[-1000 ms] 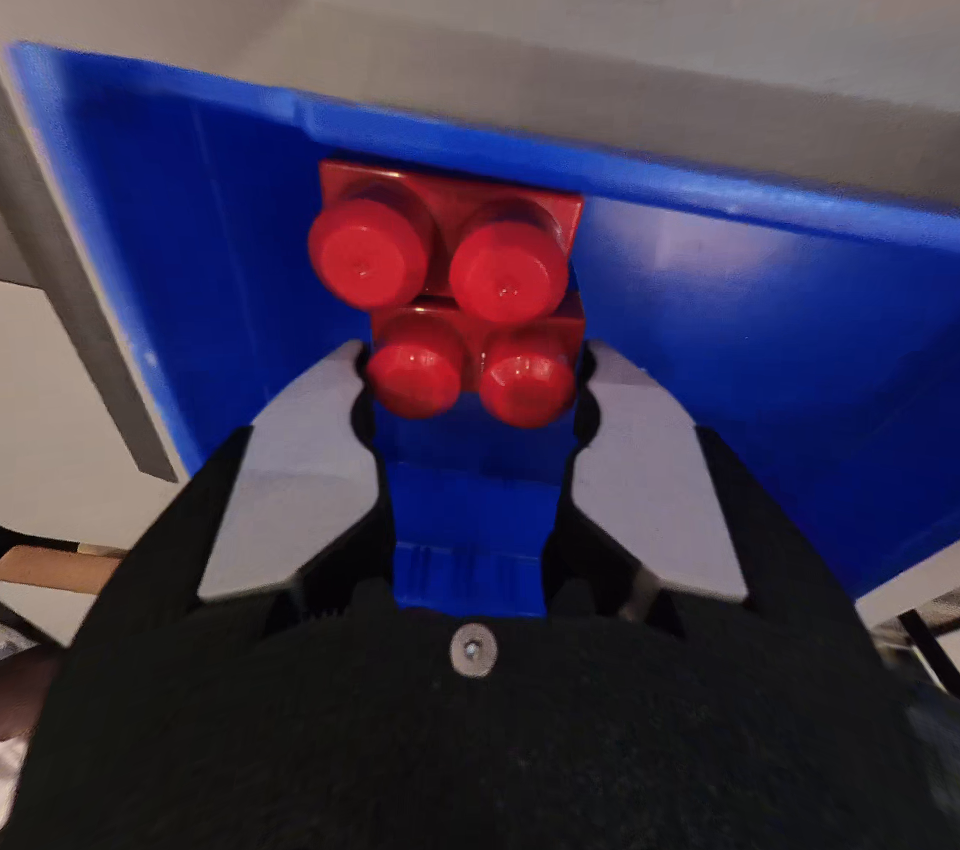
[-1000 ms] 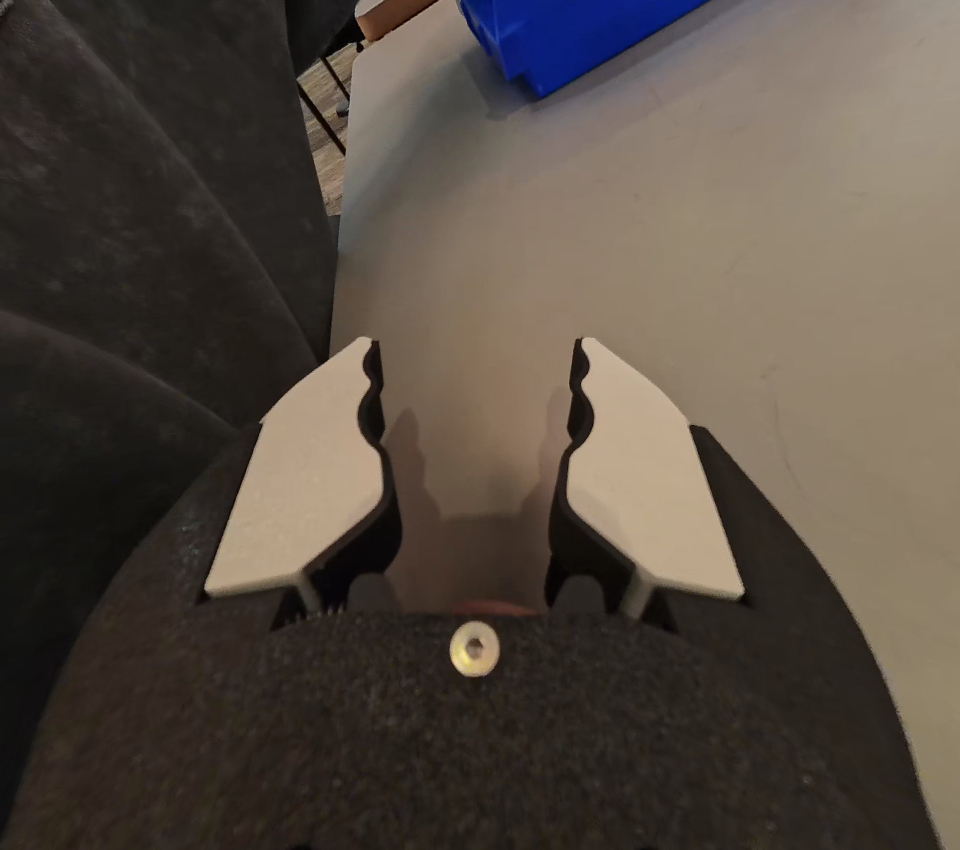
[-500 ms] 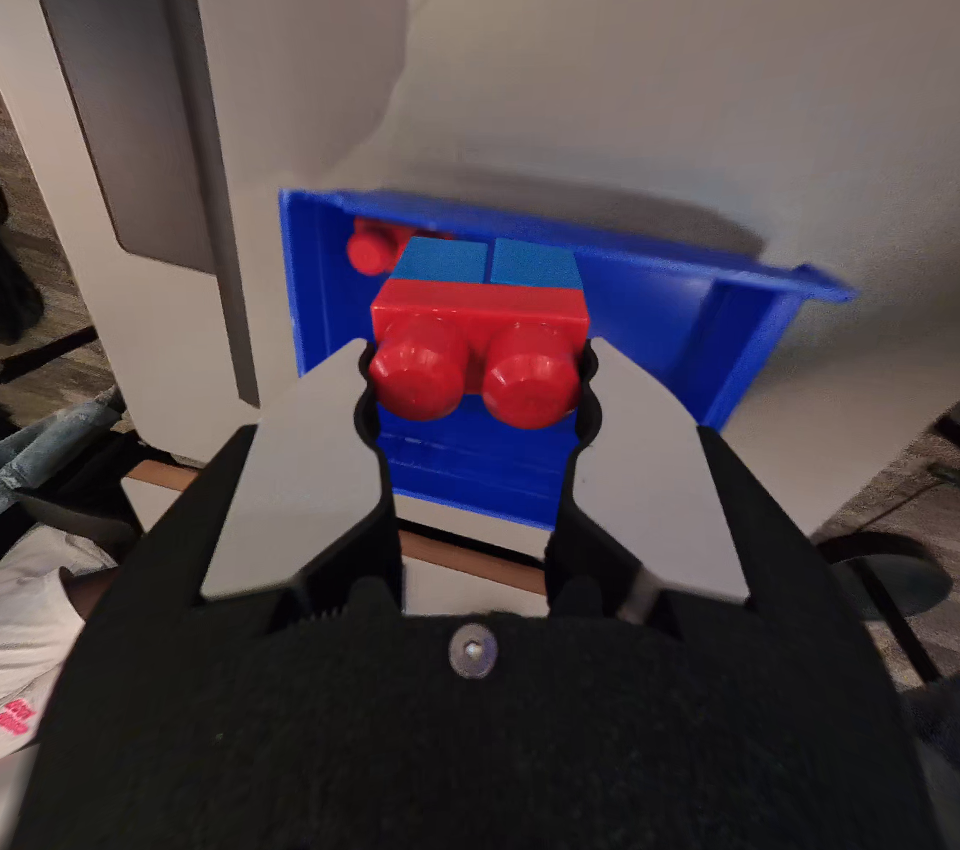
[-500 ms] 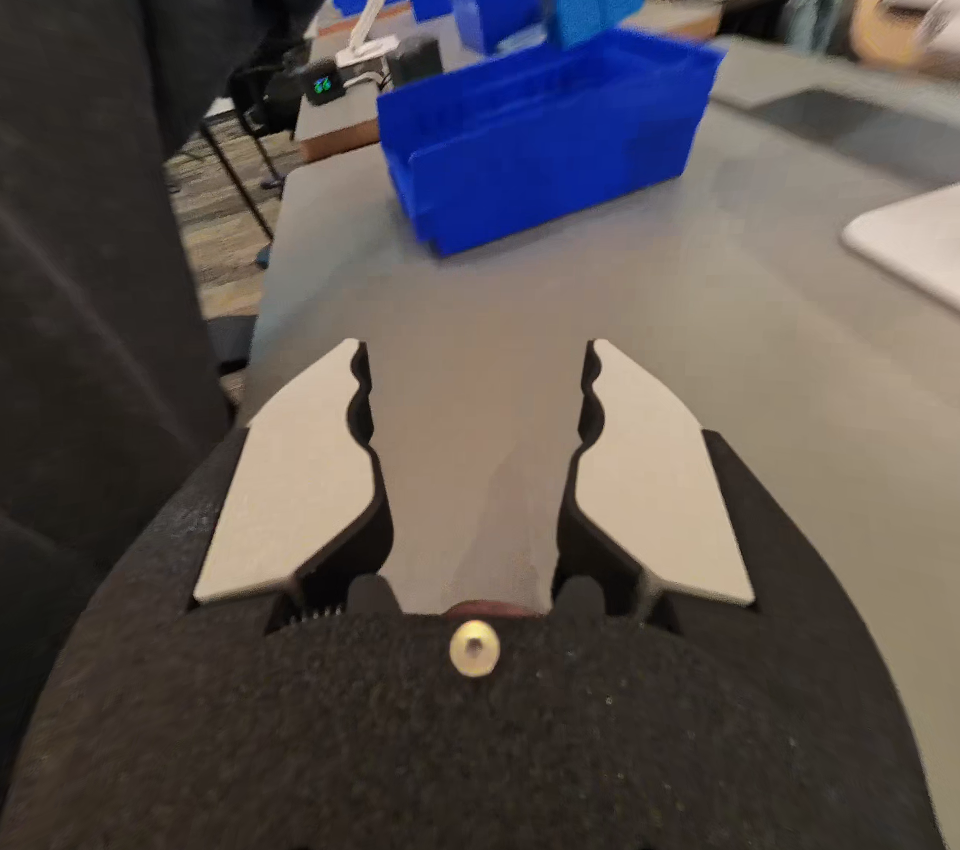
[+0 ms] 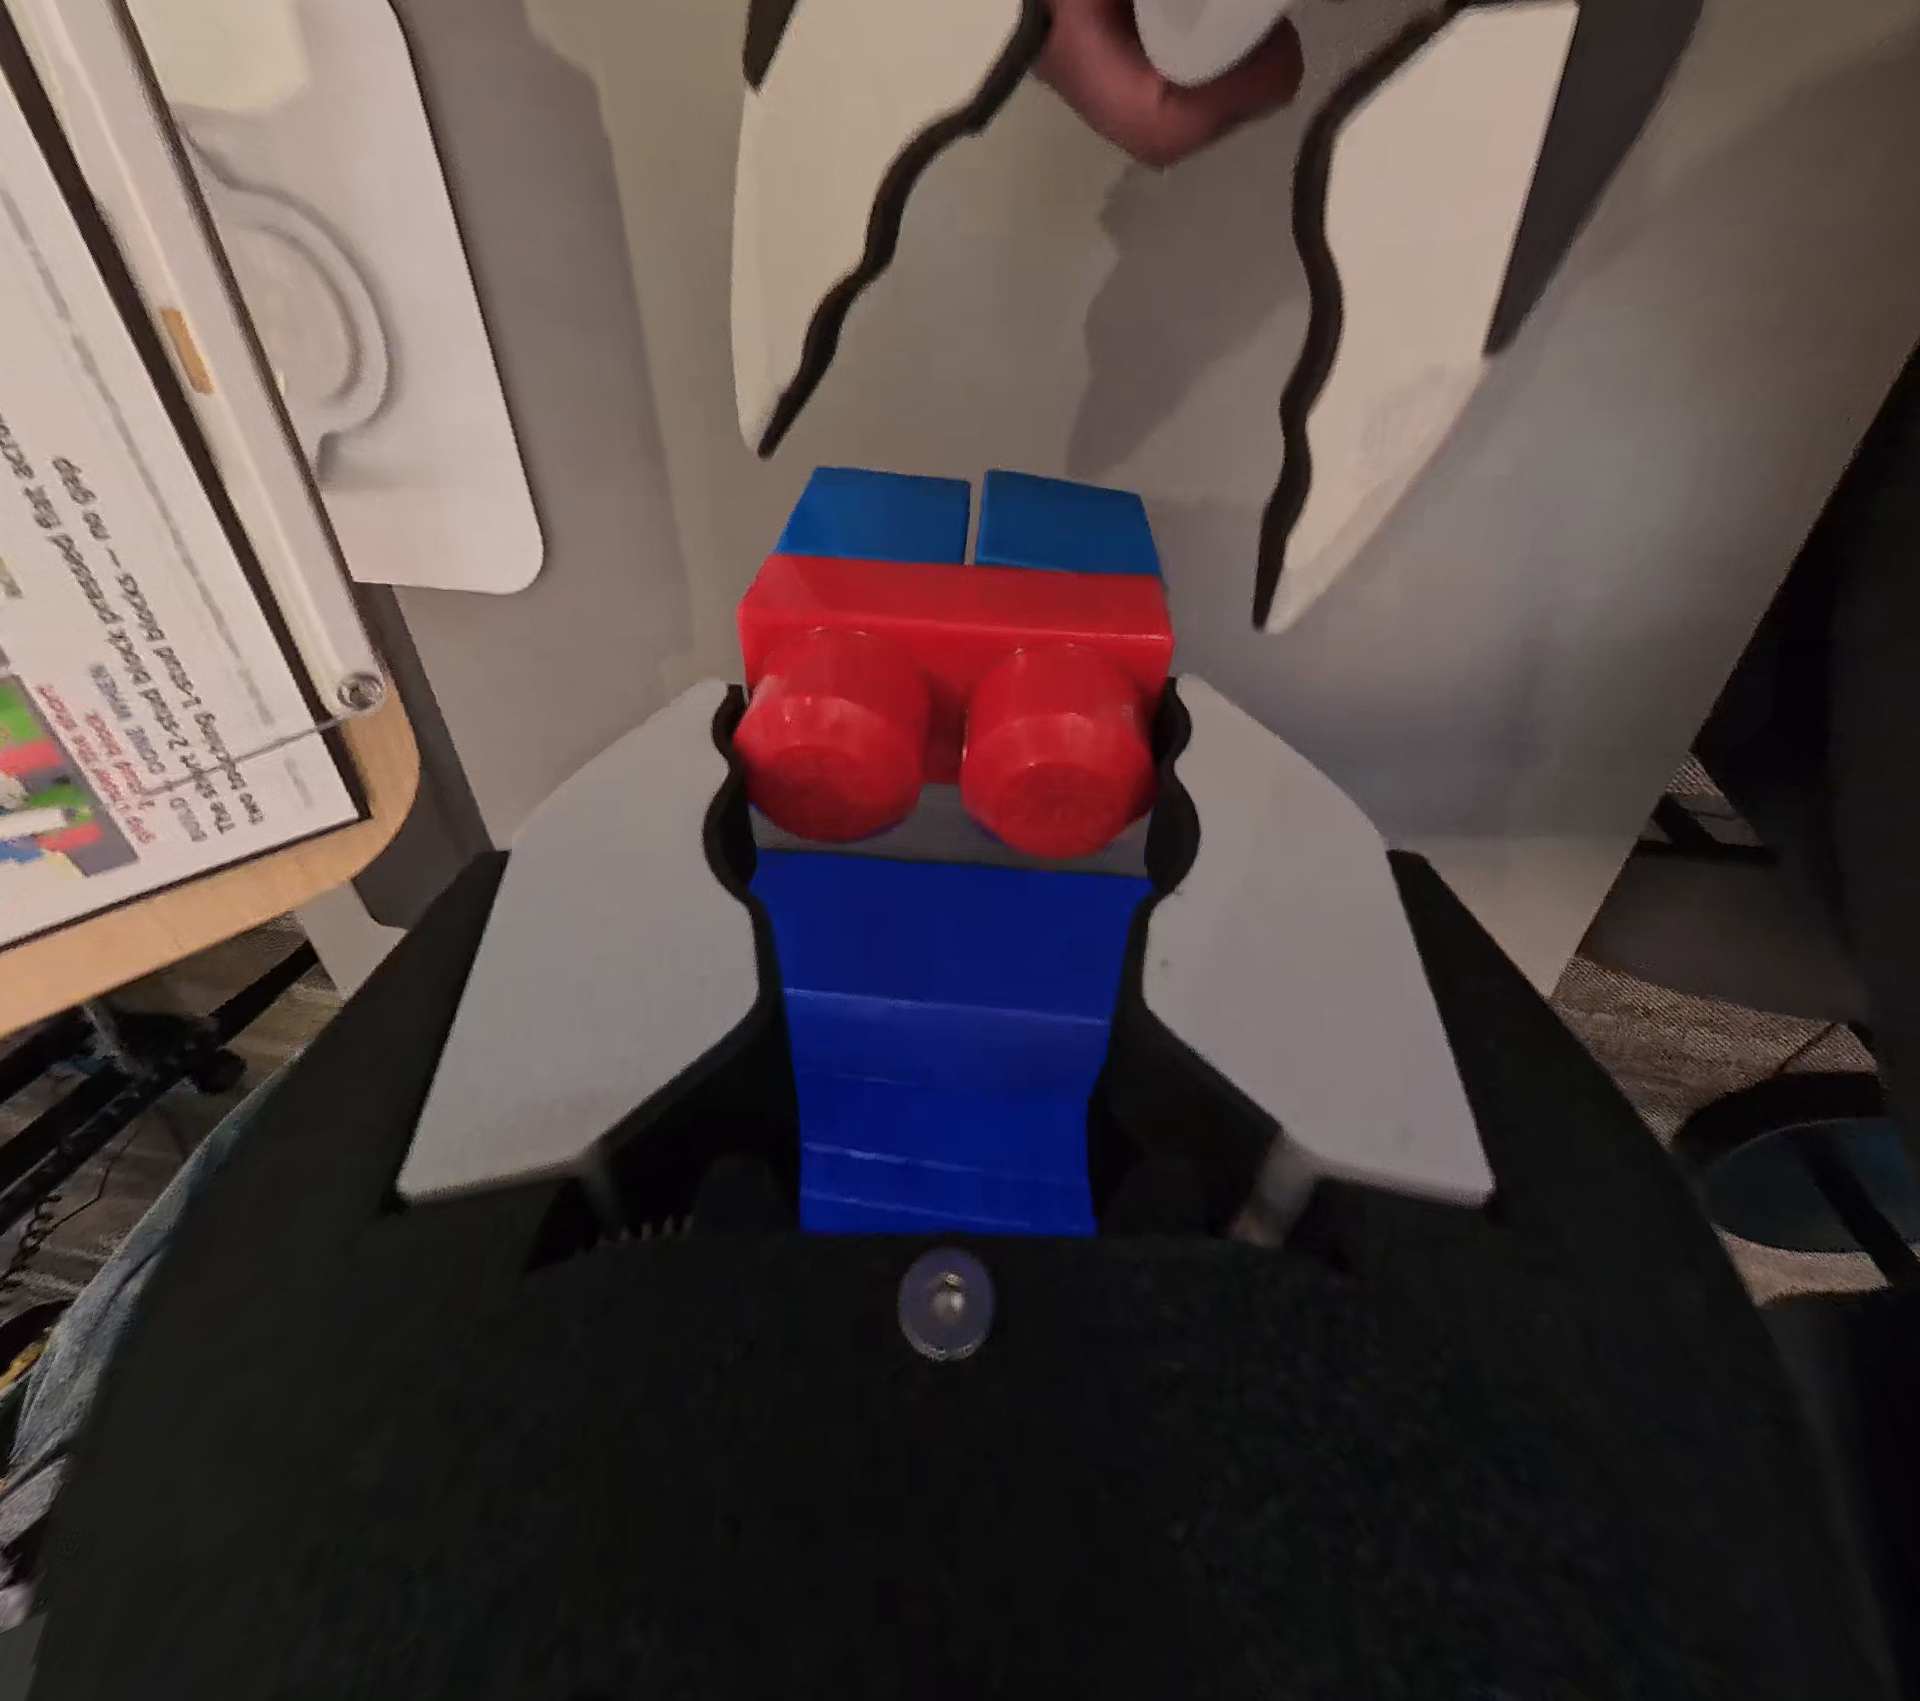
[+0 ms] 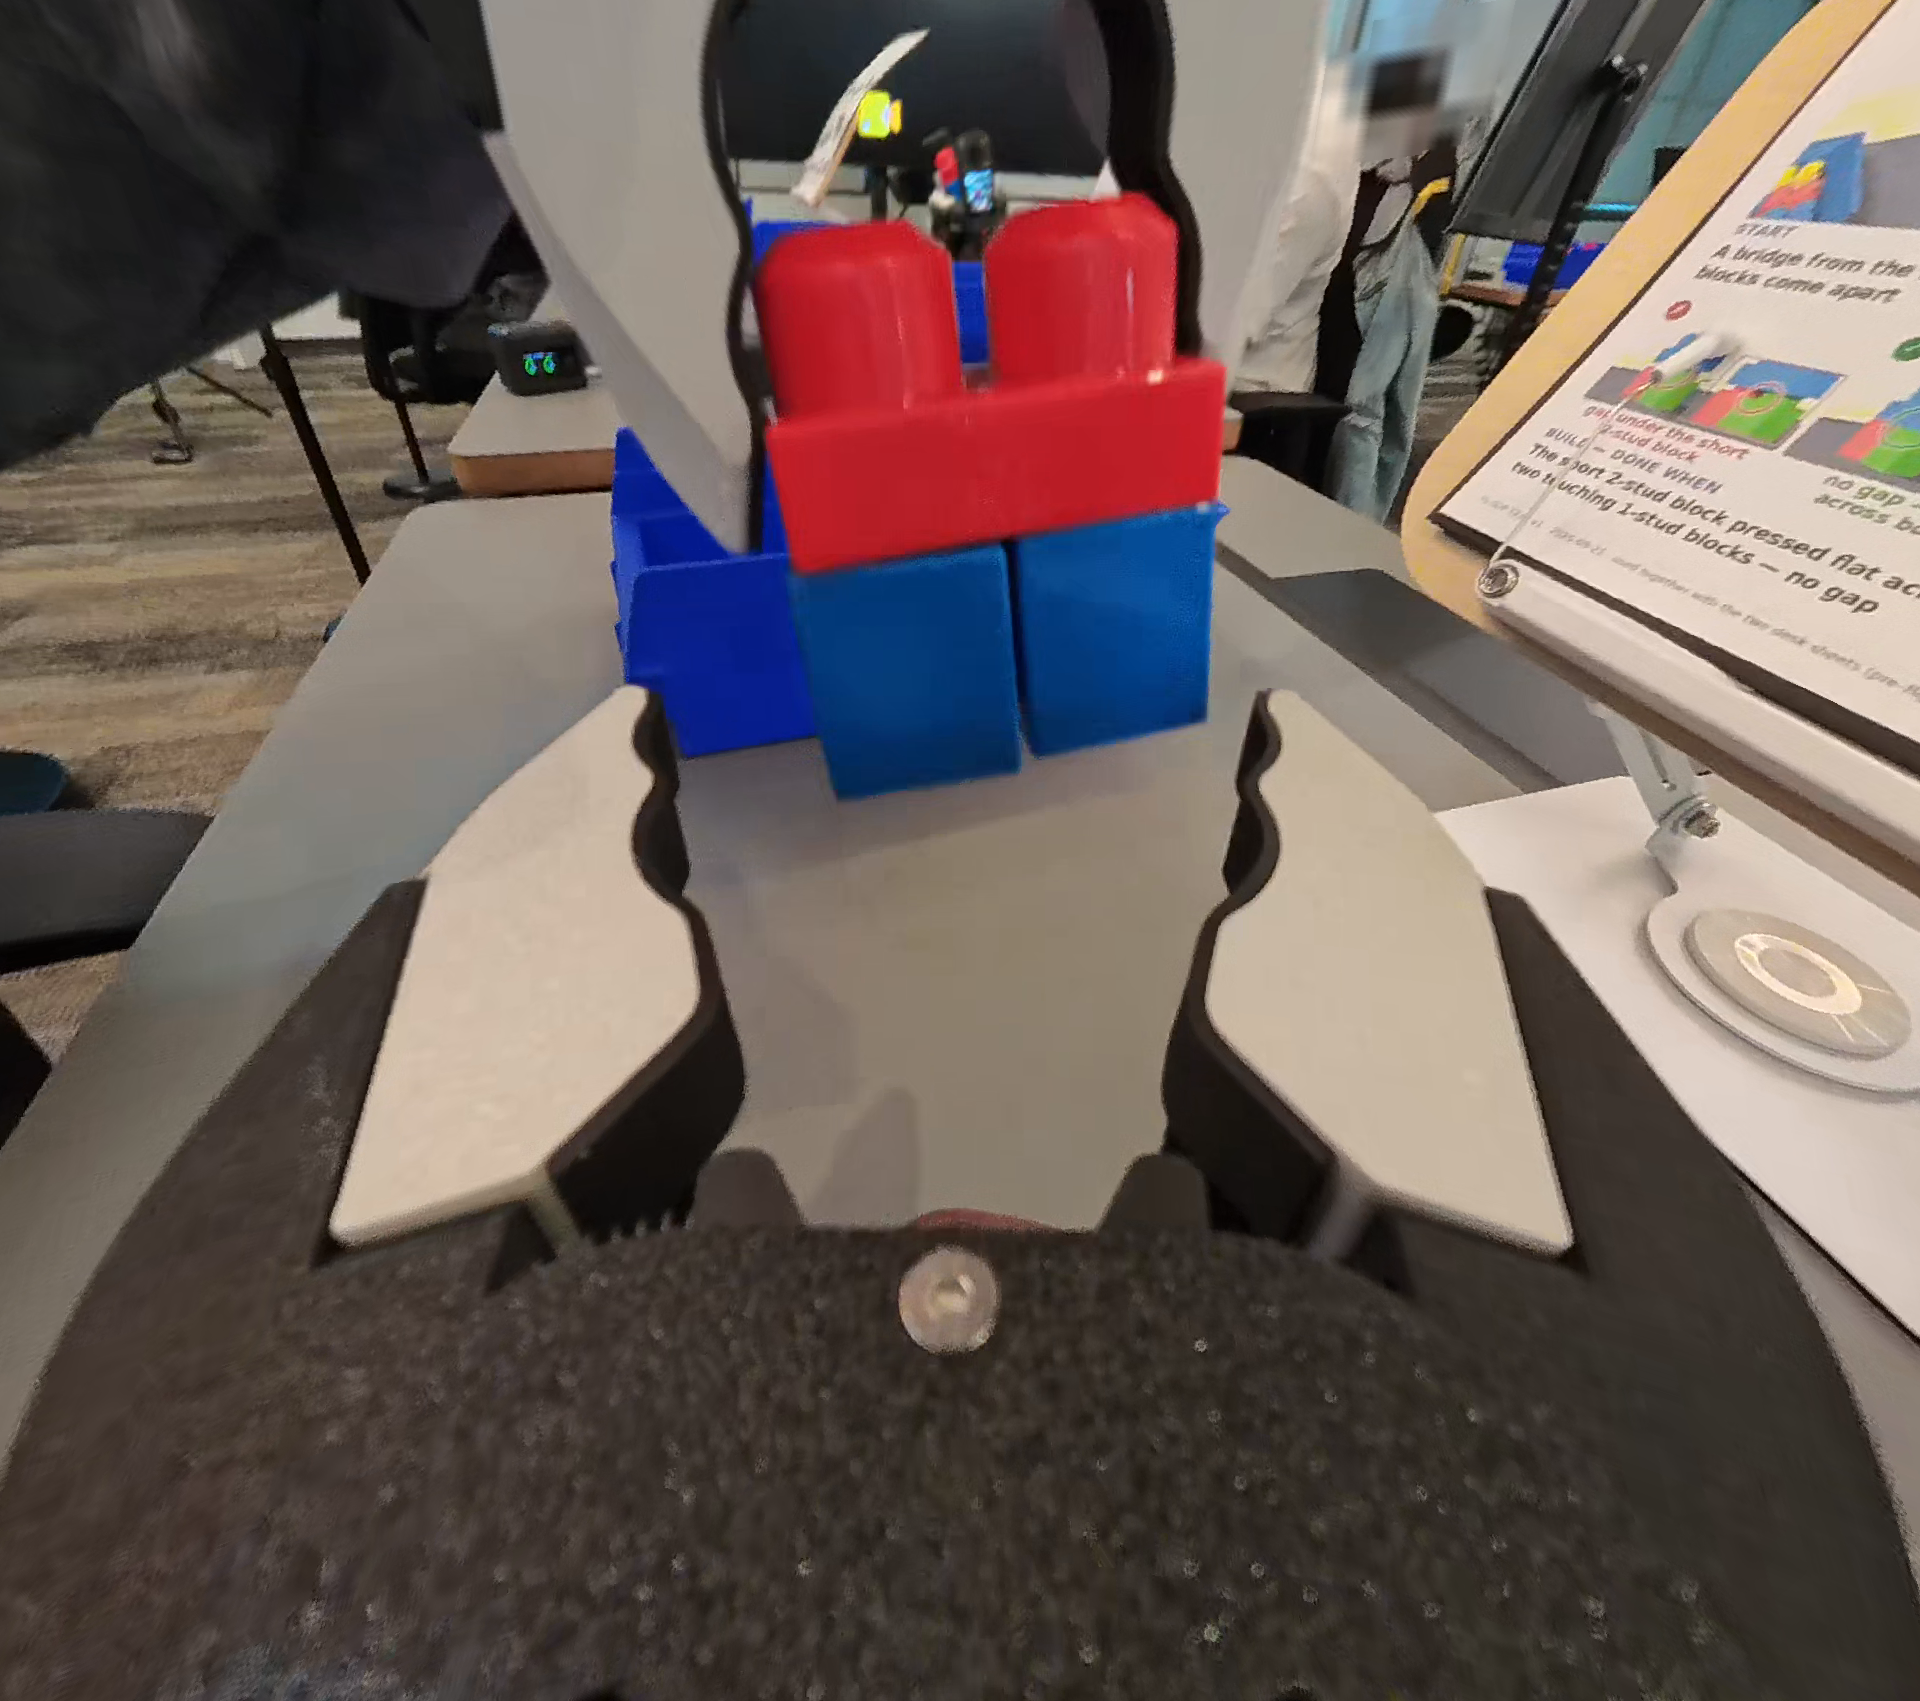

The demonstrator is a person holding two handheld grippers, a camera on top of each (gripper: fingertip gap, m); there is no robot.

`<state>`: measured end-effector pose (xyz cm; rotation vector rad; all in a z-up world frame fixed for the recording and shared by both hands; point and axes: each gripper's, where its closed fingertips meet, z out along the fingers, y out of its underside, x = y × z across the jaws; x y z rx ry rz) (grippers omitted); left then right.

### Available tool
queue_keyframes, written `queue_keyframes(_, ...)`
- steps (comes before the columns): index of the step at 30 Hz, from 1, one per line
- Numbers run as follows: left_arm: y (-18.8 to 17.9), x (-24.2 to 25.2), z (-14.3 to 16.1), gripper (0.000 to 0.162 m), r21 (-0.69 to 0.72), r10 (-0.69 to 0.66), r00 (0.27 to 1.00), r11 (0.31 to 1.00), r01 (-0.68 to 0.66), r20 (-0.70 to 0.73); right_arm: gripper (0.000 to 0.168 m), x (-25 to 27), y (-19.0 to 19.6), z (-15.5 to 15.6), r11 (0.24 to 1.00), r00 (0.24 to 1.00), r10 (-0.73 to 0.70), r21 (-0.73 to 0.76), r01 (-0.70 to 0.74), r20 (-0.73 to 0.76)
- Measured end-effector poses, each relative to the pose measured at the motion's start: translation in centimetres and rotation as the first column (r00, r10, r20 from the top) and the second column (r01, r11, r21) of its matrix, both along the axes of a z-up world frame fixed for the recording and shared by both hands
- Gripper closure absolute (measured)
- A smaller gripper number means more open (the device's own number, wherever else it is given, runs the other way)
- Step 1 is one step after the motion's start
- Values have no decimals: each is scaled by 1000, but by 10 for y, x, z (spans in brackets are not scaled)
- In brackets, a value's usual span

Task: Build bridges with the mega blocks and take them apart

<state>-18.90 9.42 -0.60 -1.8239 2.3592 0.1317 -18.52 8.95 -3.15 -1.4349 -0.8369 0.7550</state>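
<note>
Left gripper (image 5: 951, 758) grips the red block (image 5: 956, 628) by its studs, two blue blocks (image 5: 971, 519) attached beyond at 12 o'clock. Right gripper (image 6: 951, 778) stands open, empty, the bridge just ahead, above the grey table (image 6: 935, 945).

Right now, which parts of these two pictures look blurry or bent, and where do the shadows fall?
Left wrist view: the right gripper at the top is smeared by motion, the red block is sharp, and soft shadows fall on the grey table. Right wrist view: the wide lens bows the instruction board, the far room is soft, and the blue blocks are fairly crisp.
</note>
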Motion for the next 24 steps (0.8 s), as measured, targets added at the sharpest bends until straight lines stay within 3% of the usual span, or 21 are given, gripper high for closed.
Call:
queue_keyframes(5, -20, 22, -20, 89, -112, -37, 999, 993, 38, 18, 87, 4, -3, -13, 1000, 1000, -13, 16, 13, 11)
queue_keyframes(9, -21, 25, -34, 89, -114, -47, 999, 992, 47, 7, 88, 7, -4, -30, 1000, 998, -8, -6, 8, 63)
queue_keyframes(17, -24, 24, -19, 91, -106, -68, 997, 992, 71, 25, 88, 4, -6, -17, 999, 999, 24, 36, -25, 46)
queue_keyframes(18, -22, 23, -16, 91, -85, -79, 997, 993, 81, 24, 89, 3, -4, -18, 1000, 998, 24, 19, -25, 52)
queue_keyframes(20, -15, 31, 7, 91, -33, -79, 992, 996, 83, 95, 89, 7, 3, -62, 995, 972, 4, -95, 19, 234)
queue_keyframes(22, -16, 38, 41, 91, -69, -44, 981, 996, 58, 188, 89, 7, -1, -71, 991, 991, 29, -136, -11, 130)
queue_keyframes(24, -4, 34, 70, 91, 5, -47, 974, 999, 47, 221, 89, 13, -1, -72, 990, 987, 14, -138, 8, 158)
